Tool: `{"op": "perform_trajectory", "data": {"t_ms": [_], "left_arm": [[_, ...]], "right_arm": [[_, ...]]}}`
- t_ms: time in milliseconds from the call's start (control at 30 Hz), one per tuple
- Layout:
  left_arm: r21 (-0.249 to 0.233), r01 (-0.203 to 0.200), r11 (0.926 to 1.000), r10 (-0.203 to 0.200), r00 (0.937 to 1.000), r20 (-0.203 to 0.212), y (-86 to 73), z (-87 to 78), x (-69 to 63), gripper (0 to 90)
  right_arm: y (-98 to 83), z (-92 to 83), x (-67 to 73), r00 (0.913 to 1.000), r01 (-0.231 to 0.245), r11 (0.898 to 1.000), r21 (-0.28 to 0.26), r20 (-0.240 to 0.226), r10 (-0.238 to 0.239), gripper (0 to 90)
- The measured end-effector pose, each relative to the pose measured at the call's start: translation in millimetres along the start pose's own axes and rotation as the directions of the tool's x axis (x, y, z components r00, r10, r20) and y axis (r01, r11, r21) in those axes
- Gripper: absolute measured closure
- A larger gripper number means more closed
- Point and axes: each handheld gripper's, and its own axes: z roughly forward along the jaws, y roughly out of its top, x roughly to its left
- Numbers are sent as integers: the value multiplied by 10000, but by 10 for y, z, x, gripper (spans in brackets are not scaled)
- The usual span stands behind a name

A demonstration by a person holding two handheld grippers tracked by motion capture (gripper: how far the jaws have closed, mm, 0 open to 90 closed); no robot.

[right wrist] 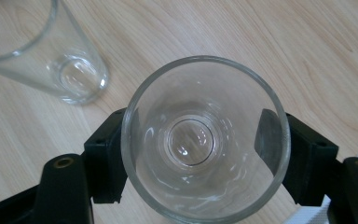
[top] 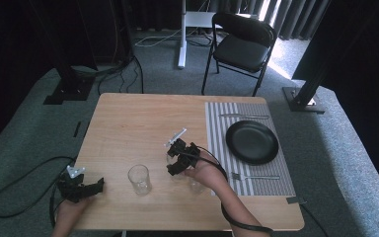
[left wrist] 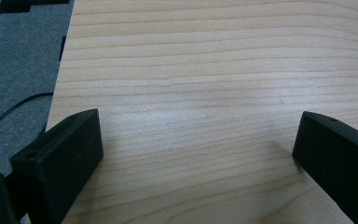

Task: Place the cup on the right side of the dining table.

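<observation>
The right claw (right wrist: 200,154) grips a glass (right wrist: 205,140), one jaw pressed to each side of its wall, upright, with the open mouth facing the camera. Smooth glass held by two narrow pads could slip or tilt if the hand jerks. A second glass (right wrist: 42,51) stands on the bench (right wrist: 261,42) close by, and a careless swing could knock it. The left claw (left wrist: 196,154) rests wide open and empty near the bench's edge.
</observation>
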Motion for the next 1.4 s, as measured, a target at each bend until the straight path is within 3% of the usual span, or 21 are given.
{"op": "perform_trajectory", "data": {"t_ms": [1100,1400], "left_arm": [[8,3,10000,-3,10000,3,0,0,0,20],[12,1,10000,-1,10000,7,0,-1,0,20]], "right_arm": [[-52,-100,-574,9902,-1059,9943,103,930,1045,283],[-69,-83,-791,9799,-1595,9871,131,1233,1567,282]]}}
